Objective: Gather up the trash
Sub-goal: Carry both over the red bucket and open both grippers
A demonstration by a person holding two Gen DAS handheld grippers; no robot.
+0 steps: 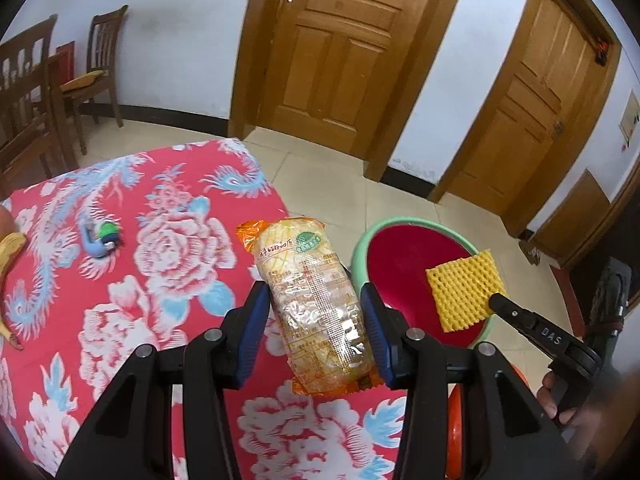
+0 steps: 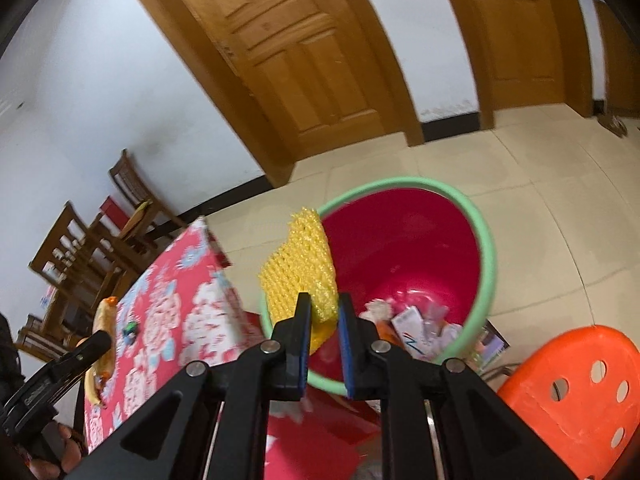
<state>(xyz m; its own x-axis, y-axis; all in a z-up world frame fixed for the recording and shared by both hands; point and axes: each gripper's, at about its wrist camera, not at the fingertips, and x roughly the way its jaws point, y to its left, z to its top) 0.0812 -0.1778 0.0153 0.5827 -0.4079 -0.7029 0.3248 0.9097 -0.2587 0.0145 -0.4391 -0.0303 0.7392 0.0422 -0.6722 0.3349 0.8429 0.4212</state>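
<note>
Already both grippers are loaded, so the step in hand looks like delivery to the bin rather than picking. Nearest in the left wrist view, the left gripper (image 1: 314, 328) has its blue-padded jaws clamped on the sides of a clear and orange food wrapper (image 1: 310, 304), which is held lengthwise between them and lifted over the edge of the flowered red tablecloth (image 1: 120, 272). In the right wrist view, the right gripper (image 2: 324, 320) has its jaws pinched on the lower edge of a yellow foam net (image 2: 298, 272), which stands up toward 11 o'clock, over the near rim of the red bucket with the green rim (image 2: 486, 248). Paper and packaging scraps (image 2: 412, 320) already lie in its bottom. At 4 o'clock stands an orange plastic stool (image 2: 568, 384).

Farther off on the cloth, at about 9 o'clock from the wrapper, lie a small blue and green object (image 1: 105, 238) and a banana peel (image 1: 10, 252) at the left edge; I judge these remain to be collected.

Next, the right gripper should probably shift a little toward 1 o'clock so the net clears the rim, then open. The left must swing toward 3 o'clock before letting go.
</note>
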